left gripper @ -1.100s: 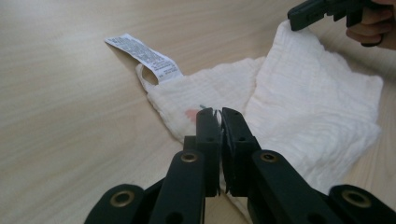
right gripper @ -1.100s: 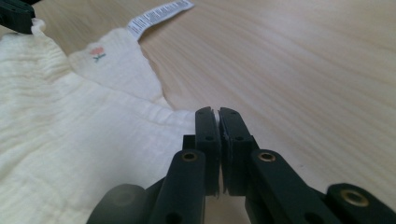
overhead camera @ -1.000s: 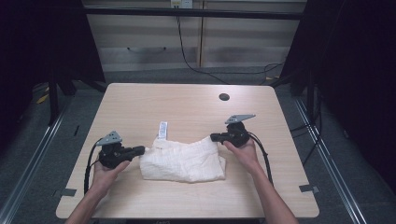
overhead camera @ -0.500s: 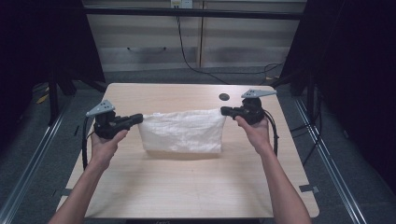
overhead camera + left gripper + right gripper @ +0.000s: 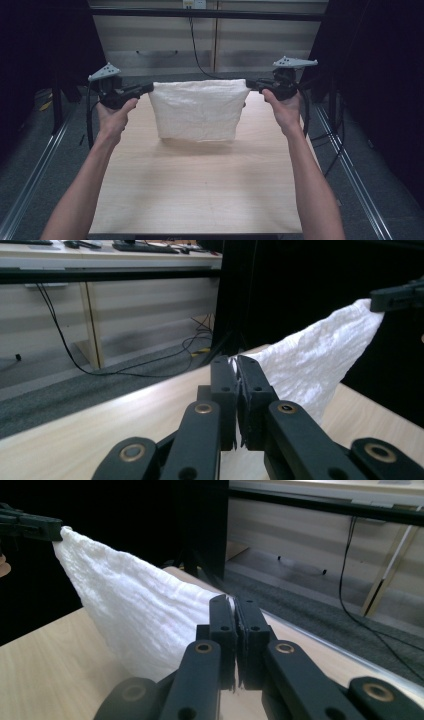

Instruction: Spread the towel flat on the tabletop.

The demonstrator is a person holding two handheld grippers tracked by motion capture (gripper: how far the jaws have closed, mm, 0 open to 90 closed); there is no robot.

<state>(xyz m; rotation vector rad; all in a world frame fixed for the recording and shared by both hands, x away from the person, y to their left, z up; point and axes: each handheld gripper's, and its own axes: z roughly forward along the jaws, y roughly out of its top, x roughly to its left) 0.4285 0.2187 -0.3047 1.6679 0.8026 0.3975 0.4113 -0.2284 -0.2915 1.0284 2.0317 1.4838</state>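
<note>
Two grippers: both in the high view, level with each other, each clamped on one top corner of a white cloth.
Left gripper: at 9 o'clock of the cloth in the high view, held in the left hand, pointing toward 3 o'clock.
Left fingers: pressed together on the cloth's corner; in the left gripper view the white edge is pinched between the two black fingers.
Right gripper: at 3 o'clock of the cloth, held in the right hand, pointing toward 9 o'clock.
Right fingers: together on the opposite corner; in the right gripper view a sliver of white fabric sits between the fingers.
Cloth: stretched taut along its top edge between the two grippers, hanging down as a rough rectangle; textured, crinkled weave.
Cloth's lower edge: close above the surface, with a shadow just under it; contact with the wood cannot be told.
Surface: pale wood, cloth over its far half, toward 12 o'clock.
Forearms: both enter from 6 o'clock, angled outward.
Background: cabinet fronts at 12 o'clock, a dark cable hanging before them.
</note>
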